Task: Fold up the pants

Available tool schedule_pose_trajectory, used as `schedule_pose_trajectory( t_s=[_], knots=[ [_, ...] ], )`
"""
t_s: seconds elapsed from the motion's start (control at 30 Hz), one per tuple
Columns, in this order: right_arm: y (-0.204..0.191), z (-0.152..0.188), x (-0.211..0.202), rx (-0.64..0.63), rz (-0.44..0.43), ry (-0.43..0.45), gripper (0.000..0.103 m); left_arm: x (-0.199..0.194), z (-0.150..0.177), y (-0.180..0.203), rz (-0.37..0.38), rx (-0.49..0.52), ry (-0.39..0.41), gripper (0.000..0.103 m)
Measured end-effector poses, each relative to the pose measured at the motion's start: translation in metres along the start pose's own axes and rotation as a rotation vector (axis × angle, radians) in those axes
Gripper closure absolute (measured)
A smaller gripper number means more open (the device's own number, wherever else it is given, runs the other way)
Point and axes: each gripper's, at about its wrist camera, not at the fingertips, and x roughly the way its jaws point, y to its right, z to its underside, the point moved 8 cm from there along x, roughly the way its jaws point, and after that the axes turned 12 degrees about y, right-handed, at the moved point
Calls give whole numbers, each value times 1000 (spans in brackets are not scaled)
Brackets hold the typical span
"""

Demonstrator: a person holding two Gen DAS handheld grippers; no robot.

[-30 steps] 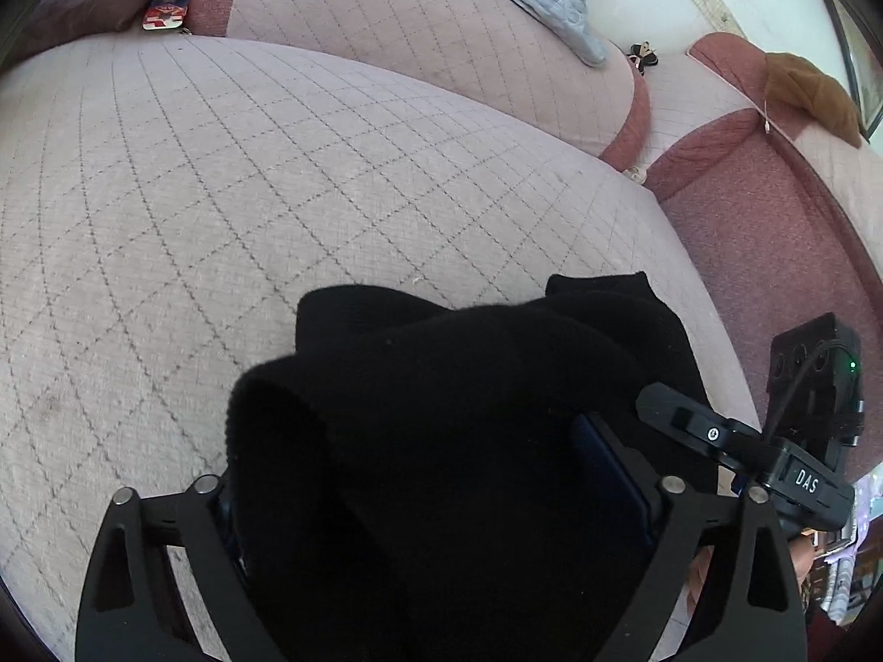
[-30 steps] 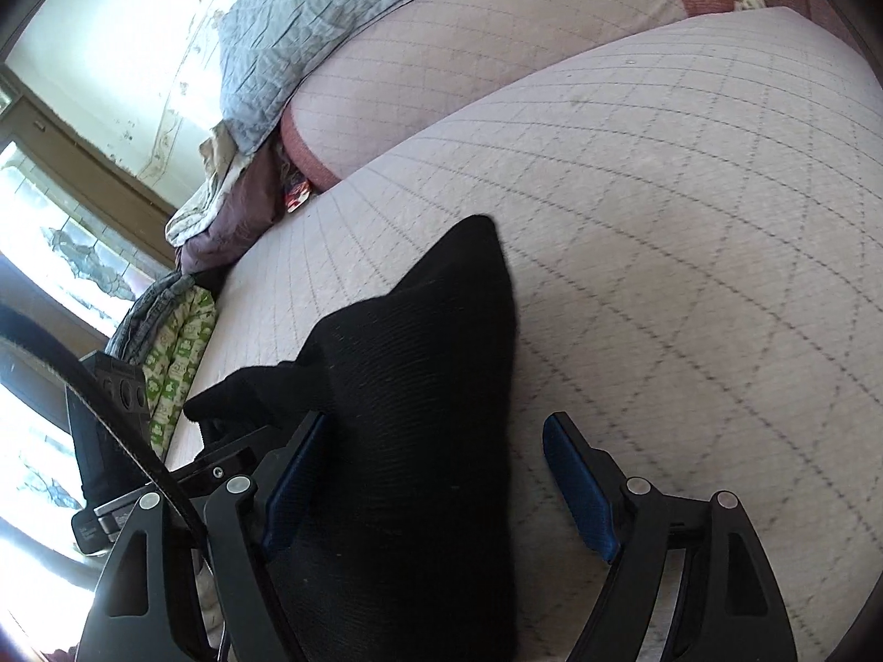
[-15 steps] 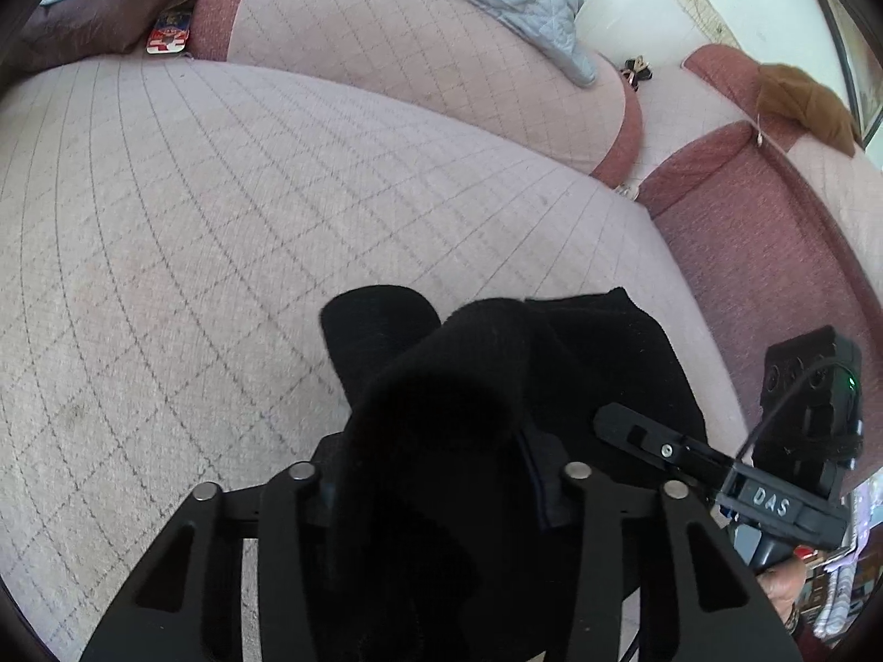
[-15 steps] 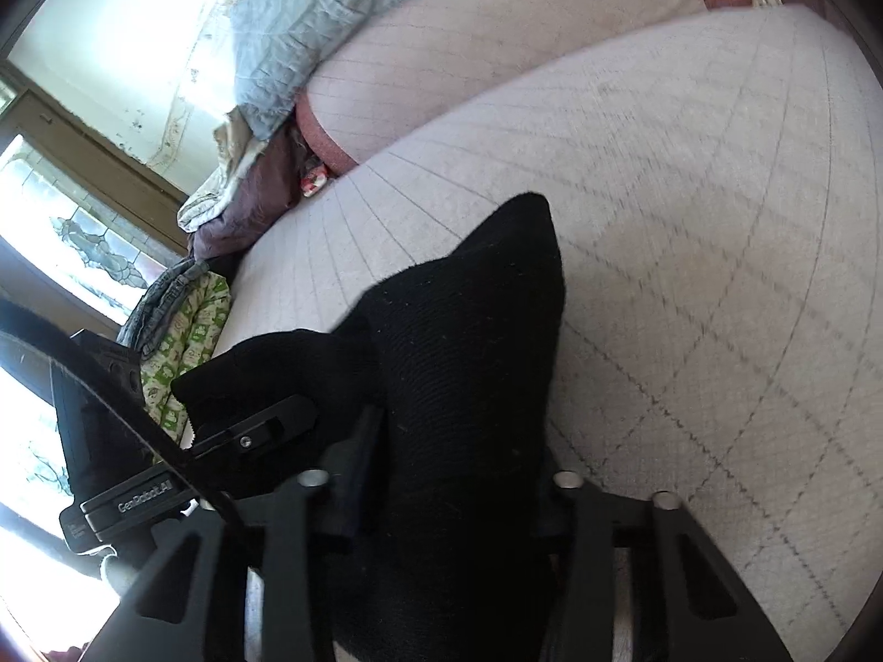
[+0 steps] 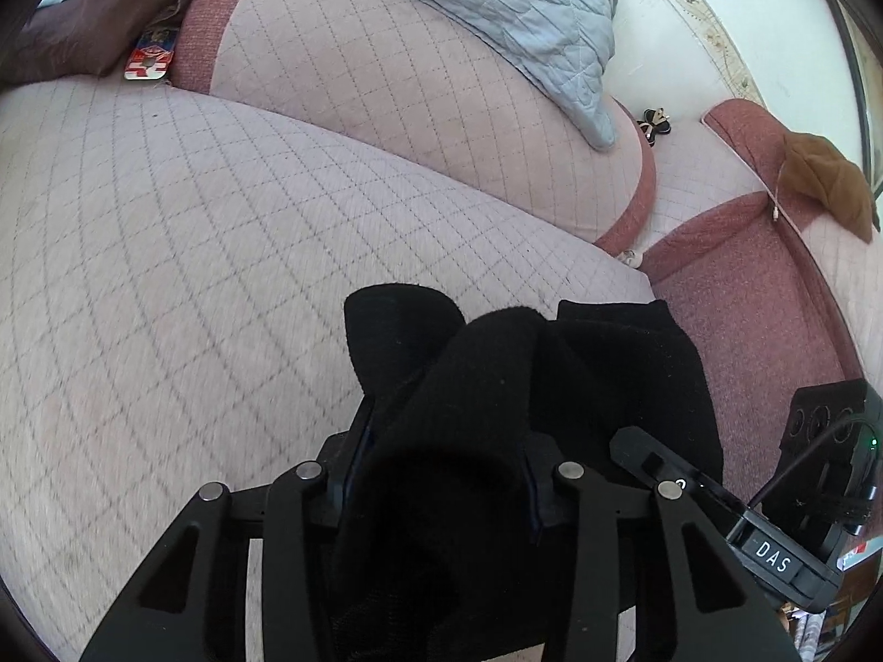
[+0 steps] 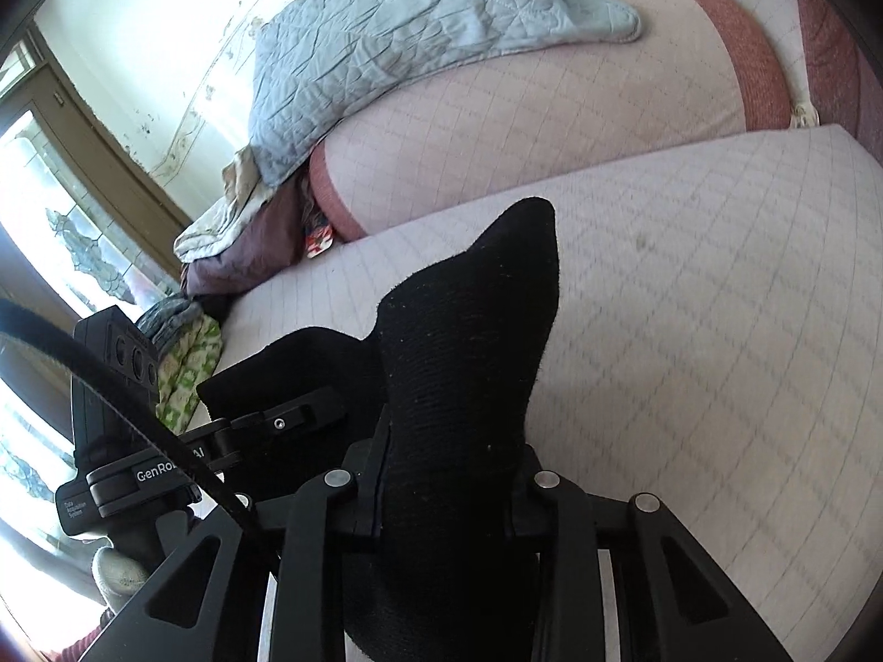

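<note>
The black pants (image 5: 496,364) are bunched at the near edge of a quilted pink sofa seat (image 5: 193,231). My left gripper (image 5: 441,452) is shut on a thick fold of the black cloth, which hides its fingertips. In the right wrist view the black pants (image 6: 474,331) rise in a peak between my fingers. My right gripper (image 6: 450,458) is shut on that fold. The right gripper also shows in the left wrist view (image 5: 761,524) at the right, and the left gripper shows in the right wrist view (image 6: 165,441) at the left, close beside each other.
A pale blue quilted blanket (image 5: 441,16) drapes over the sofa back cushion (image 5: 414,127). A brown cloth (image 5: 828,182) lies on the red armrest at right. Dark maroon cloth (image 6: 243,259) and a green patterned fabric (image 6: 187,364) are piled at the sofa's left end.
Both grippers were open around the black cloth a second ago; both have closed on it. The cloth has been lifted slightly and both grippers have moved forward over the seat.
</note>
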Motion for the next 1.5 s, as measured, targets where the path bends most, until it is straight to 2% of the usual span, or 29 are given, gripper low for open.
schedule_pose_trajectory(
  t_s=[0.13,0.33,0.37,0.43,0.5,0.53,0.57,0.63,0.7,0.77,0.87,0.93,1.0,1.07,1.17,1.23,1.27,1.3,1.37,1.5],
  knots=[
    [7,-5,10,0,19,-11,72,13,0,-2,-15,0,-21,62],
    [20,8,22,17,45,-43,72,31,15,-17,1,-67,-90,62],
    [23,11,24,13,54,-50,72,35,17,-21,4,-78,-99,60],
    [30,16,29,3,79,-59,71,38,20,-29,1,-104,-108,52],
    [39,21,34,2,118,-71,57,37,24,-39,9,-155,-124,46],
    [45,22,34,5,146,-73,53,34,26,-43,21,-186,-137,45],
    [51,23,32,14,170,-72,45,30,27,-46,26,-201,-144,45],
    [55,20,24,12,183,-57,43,17,26,-51,28,-193,-147,45],
    [57,12,11,-9,201,-30,43,-1,18,-55,-3,-166,-129,45],
    [55,-5,-7,-28,210,31,43,-20,5,-55,-2,-163,-88,45],
    [38,-31,-27,-56,163,118,43,-35,-14,-46,61,-207,-27,45],
    [25,-41,-21,-11,52,102,43,-31,-22,-32,111,-237,-19,45],
    [24,-41,-7,61,-7,73,43,-18,-24,-22,128,-250,-20,44],
    [31,-37,13,116,-21,38,43,2,-21,-18,125,-277,-40,44],
    [55,-22,45,209,5,-20,44,28,-4,-35,15,-263,-98,45],
    [68,-13,56,237,22,-34,47,38,10,-49,-44,-235,-121,45],
    [73,-10,61,244,24,-43,48,41,15,-54,-41,-231,-125,45],
    [76,-6,66,249,24,-55,48,42,17,-58,-38,-225,-111,38],
    [82,0,73,260,27,-59,48,46,22,-61,-23,-236,-110,36],
    [96,0,74,390,-30,-38,48,43,20,-60,7,-242,-102,34]
  ],
)
